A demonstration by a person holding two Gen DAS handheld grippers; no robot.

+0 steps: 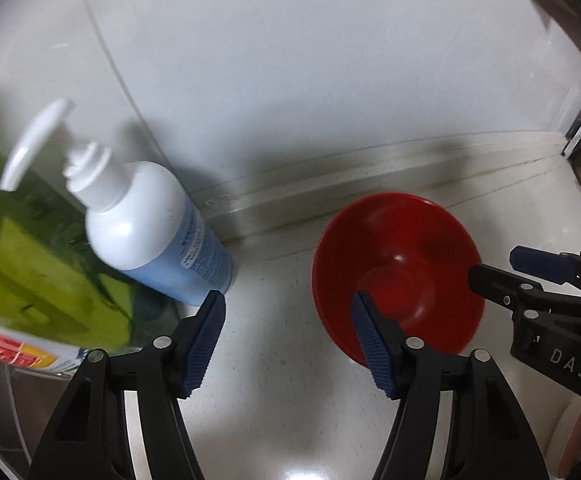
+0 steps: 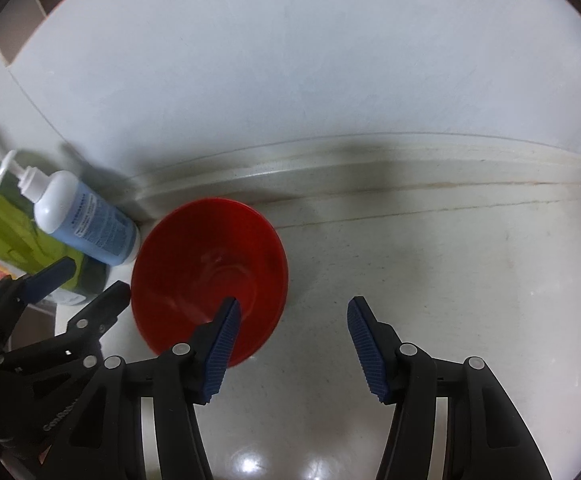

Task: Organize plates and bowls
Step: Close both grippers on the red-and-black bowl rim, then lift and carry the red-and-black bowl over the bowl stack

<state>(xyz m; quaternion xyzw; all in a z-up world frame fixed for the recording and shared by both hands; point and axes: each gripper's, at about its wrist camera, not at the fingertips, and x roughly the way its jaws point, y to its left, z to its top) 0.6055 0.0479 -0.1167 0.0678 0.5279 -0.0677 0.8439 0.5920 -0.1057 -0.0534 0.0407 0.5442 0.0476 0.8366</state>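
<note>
Nothing is sorted yet, I judge; the red bowl [image 1: 398,272] sits alone on the worktop [image 1: 274,320], lower right of the left view. My left gripper [image 1: 288,316] and right gripper [image 2: 294,322] both hang spread and empty; no plates show.

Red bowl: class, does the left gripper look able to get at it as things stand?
Probably yes. The left gripper is open, one finger already over the red bowl; the pump bottle stands aside.

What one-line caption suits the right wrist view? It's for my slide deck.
Right gripper, jaws open, hovers over a red bowl on a white counter, beside a pump bottle.
</note>
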